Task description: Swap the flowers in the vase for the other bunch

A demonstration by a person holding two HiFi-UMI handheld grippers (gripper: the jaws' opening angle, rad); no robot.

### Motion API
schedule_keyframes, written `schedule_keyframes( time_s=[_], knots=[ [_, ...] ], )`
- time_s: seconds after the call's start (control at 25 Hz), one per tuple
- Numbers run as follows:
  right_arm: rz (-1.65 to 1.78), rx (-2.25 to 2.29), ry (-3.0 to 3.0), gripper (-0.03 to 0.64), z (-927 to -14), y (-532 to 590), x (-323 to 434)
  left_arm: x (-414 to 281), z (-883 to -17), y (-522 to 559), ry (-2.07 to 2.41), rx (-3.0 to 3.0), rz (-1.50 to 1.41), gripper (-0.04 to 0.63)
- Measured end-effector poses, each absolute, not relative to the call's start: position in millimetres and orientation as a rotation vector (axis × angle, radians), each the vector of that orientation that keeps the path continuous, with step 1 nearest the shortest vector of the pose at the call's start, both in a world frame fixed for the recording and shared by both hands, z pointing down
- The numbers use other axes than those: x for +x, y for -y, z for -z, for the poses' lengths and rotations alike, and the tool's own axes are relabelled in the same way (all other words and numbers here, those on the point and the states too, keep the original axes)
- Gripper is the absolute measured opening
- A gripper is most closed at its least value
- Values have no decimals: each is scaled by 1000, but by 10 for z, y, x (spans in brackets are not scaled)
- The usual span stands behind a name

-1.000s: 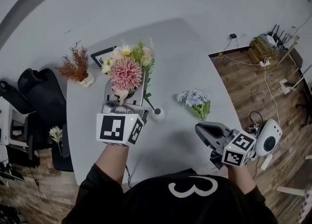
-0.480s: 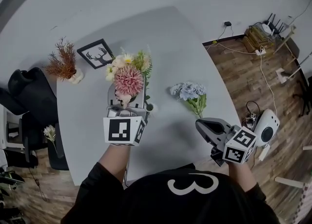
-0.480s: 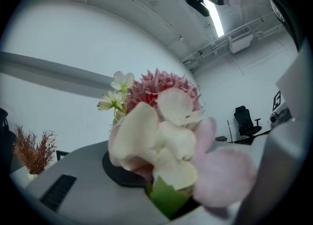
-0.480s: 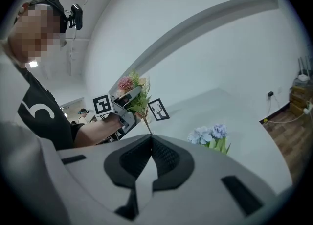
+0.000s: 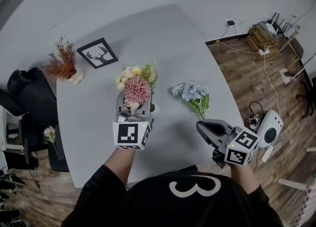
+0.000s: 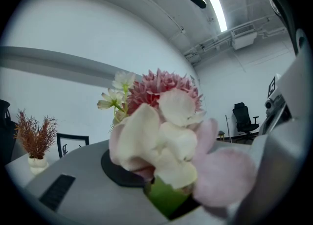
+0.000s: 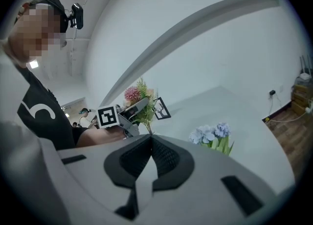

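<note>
My left gripper (image 5: 133, 106) holds a bouquet (image 5: 137, 87) of a large pink bloom, cream flowers and green sprigs over the grey table (image 5: 89, 117). The jaws are opening with the stems between them. In the left gripper view the cream and pink blooms (image 6: 161, 136) fill the space between the jaws. A small white vase (image 5: 155, 111) peeks out just right of the bouquet. The blue bunch (image 5: 191, 93) lies on the table to the right and shows as the blue bunch (image 7: 211, 133) in the right gripper view. My right gripper (image 5: 205, 128) is shut and empty, near the table's front edge.
A framed deer picture (image 5: 97, 53) and a reddish dried plant in a white pot (image 5: 63, 64) stand at the back left. A black chair (image 5: 29, 97) is off the table's left side. Cables and a white device (image 5: 270, 134) lie on the wood floor at the right.
The left gripper has sunk toward the table with the bouquet and come nearer to me. The right gripper has stayed where it was.
</note>
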State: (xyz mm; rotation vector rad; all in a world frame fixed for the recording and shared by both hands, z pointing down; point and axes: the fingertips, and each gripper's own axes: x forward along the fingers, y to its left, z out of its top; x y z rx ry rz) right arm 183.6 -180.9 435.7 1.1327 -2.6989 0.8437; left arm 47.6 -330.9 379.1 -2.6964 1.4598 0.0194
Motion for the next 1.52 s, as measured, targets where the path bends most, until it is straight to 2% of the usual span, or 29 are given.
schedule_keyframes(
  time_s=[0.32, 0.76, 1.04, 1.36, 1.52],
  knots=[
    [-853, 1136, 2697, 8, -4381, 1803, 1856, 454, -3942, 3367, -1487, -2702, 0, 175],
    [-853, 1114, 2717, 8, -4351, 1796, 1879, 592, -3951, 3368, -1366, -2797, 41, 327],
    [-850, 1063, 2738, 8, -4316, 1788, 1872, 541, -3869, 3327, -1390, -2790, 34, 400],
    [-810, 925, 2784, 8, -4239, 1756, 1846, 369, -3587, 3148, -1465, -2733, -3, 413],
    [-793, 836, 2814, 8, -4193, 1717, 1852, 419, -3635, 3055, -1474, -2754, 88, 413]
  ],
)
